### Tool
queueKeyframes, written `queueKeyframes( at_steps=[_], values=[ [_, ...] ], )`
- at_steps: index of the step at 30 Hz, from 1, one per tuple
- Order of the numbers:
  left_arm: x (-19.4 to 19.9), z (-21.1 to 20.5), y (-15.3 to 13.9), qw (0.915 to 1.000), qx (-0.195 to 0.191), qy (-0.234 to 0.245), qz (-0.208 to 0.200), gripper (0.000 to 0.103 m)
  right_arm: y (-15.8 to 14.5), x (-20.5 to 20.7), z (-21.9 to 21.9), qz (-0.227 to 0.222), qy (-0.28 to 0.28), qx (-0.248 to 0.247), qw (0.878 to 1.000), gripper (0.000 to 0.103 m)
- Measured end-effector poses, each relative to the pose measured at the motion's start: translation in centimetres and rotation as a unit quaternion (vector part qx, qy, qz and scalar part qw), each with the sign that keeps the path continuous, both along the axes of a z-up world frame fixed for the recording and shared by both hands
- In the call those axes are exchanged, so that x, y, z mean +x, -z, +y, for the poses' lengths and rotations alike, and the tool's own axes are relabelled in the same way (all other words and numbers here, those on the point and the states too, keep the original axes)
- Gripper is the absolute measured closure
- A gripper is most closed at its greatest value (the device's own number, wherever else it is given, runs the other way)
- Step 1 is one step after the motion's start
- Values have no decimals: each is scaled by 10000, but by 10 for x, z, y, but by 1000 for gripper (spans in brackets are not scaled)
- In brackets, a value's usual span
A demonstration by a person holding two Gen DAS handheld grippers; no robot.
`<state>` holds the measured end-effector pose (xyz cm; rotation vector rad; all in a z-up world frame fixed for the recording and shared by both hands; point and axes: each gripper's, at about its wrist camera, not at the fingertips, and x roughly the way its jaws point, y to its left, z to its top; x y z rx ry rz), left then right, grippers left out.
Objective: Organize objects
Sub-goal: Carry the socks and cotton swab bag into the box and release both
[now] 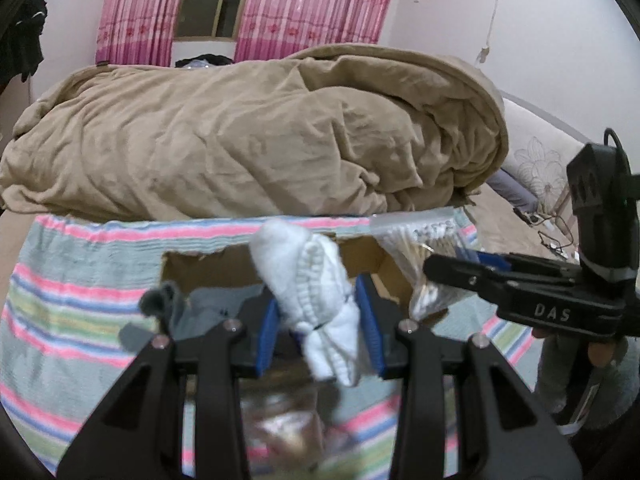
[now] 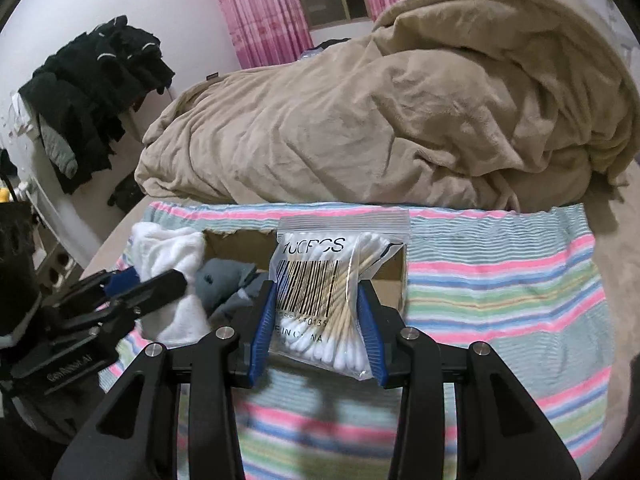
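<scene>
My left gripper (image 1: pixel 318 320) is shut on a white sock (image 1: pixel 316 280) and holds it above an open cardboard box (image 1: pixel 372 256). A grey sock (image 1: pixel 200 312) lies in the box. My right gripper (image 2: pixel 318 320) is shut on a clear zip bag of cotton swabs (image 2: pixel 328 300) over the box's right part (image 2: pixel 394 280). In the right wrist view the left gripper (image 2: pixel 132 280) shows at the left with the white sock (image 2: pixel 172 252), beside the grey sock (image 2: pixel 228 280). In the left wrist view the right gripper (image 1: pixel 472 270) comes in from the right with the swab bag (image 1: pixel 424 248).
The box sits on a striped cloth (image 2: pixel 500 280) spread on a bed. A bunched tan blanket (image 1: pixel 260 132) fills the bed behind it. Dark clothes (image 2: pixel 92 92) hang over a rack at the left. Pink curtains (image 1: pixel 312 4) hang on the far wall.
</scene>
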<state>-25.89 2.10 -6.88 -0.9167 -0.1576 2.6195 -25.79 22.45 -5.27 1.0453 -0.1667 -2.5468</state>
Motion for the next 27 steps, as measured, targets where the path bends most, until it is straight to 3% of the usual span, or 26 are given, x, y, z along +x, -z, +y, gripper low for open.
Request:
queueKeyframes(
  at_steps=[12, 17, 19, 24, 27],
  values=[
    [-56, 13, 63, 9972, -19, 3, -752, 65, 47, -51, -3, -447, 75, 111, 9989, 60],
    [-63, 11, 70, 9956, 23, 74, -937, 62, 55, -54, -7, -461, 27, 250, 9986, 59],
    [-63, 9, 69, 9954, 32, 62, -959, 62, 55, -55, -8, -458, 23, 232, 9987, 54],
    [-53, 6, 55, 9962, -83, -67, -861, 59, 46, -47, -13, -411, -16, 142, 9991, 30],
    [-40, 1, 42, 9967, -49, -132, -805, 45, 34, -37, -14, -311, 17, 156, 9994, 29]
  ],
)
